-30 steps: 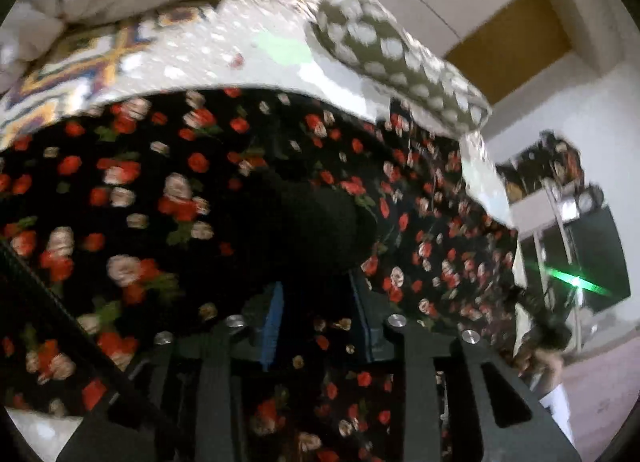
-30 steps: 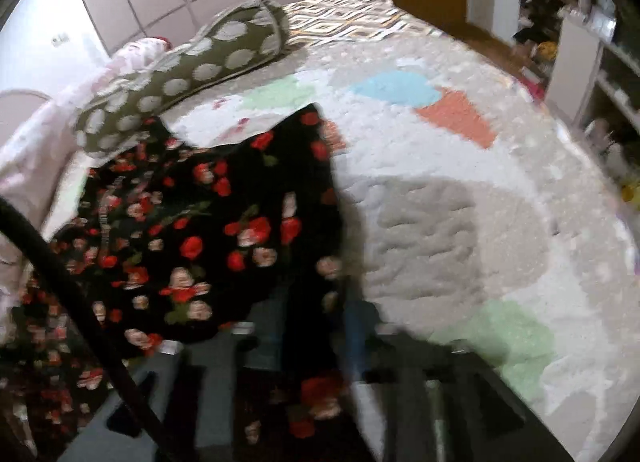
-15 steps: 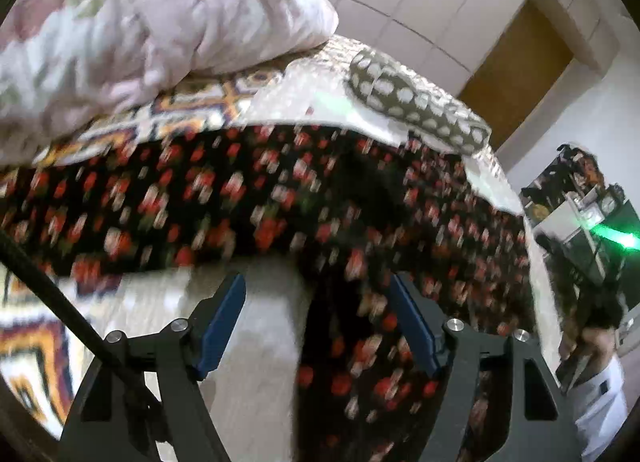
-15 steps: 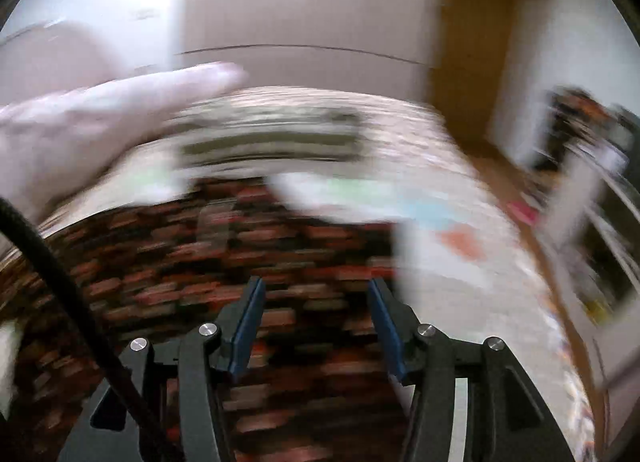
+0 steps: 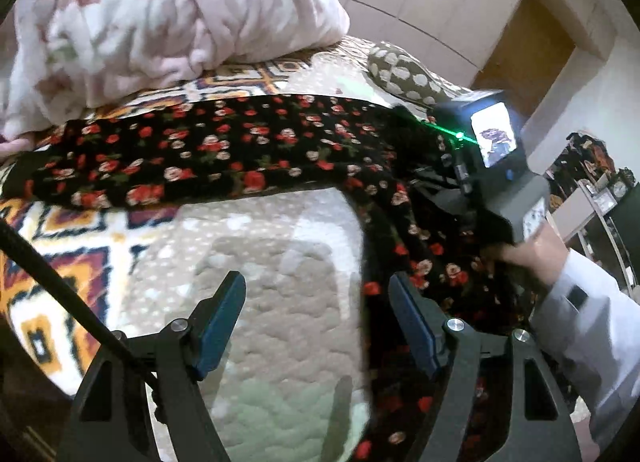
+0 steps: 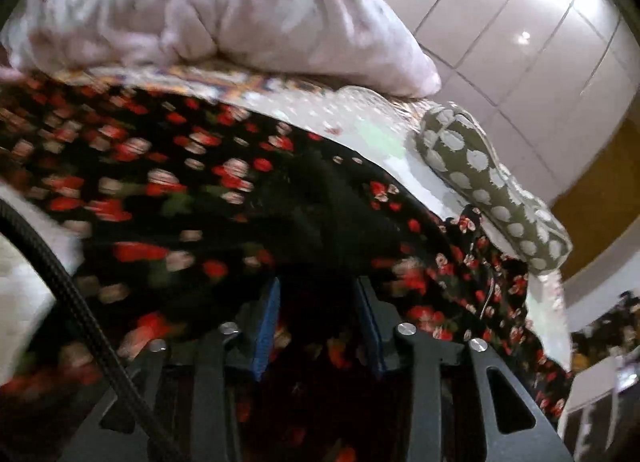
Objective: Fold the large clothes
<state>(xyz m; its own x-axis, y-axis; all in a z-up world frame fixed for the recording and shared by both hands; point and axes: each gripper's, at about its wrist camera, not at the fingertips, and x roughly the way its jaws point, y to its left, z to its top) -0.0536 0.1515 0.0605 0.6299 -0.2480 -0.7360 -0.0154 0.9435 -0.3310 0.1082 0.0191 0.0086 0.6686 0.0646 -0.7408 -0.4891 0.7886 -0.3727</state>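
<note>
A large black garment with red and white flowers (image 5: 224, 158) lies spread in a long band across the bed. My left gripper (image 5: 316, 280) hangs open over the bare beige bedspread (image 5: 280, 254) with nothing between its blue pads. The garment's edge runs just beside its right finger (image 5: 412, 318). In the right wrist view my right gripper (image 6: 318, 282) is shut on a bunched fold of the floral garment (image 6: 192, 198), and dark cloth fills the gap between the pads. The left wrist view shows a hand (image 5: 528, 254) in a white sleeve holding that gripper against the garment.
A pink flowered duvet (image 5: 160, 14) is heaped at the head of the bed. An olive polka-dot pillow (image 5: 404, 70) lies beyond the garment. Past the bed's far side stand pale wardrobe doors, a wooden door (image 5: 528, 42) and cluttered shelves (image 5: 592, 182). A black cable (image 5: 60, 286) crosses the lower left.
My left gripper let go of the floral cloth, opened and drew back over the bedspread. My right gripper opened, swung across the garment and shut on another fold.
</note>
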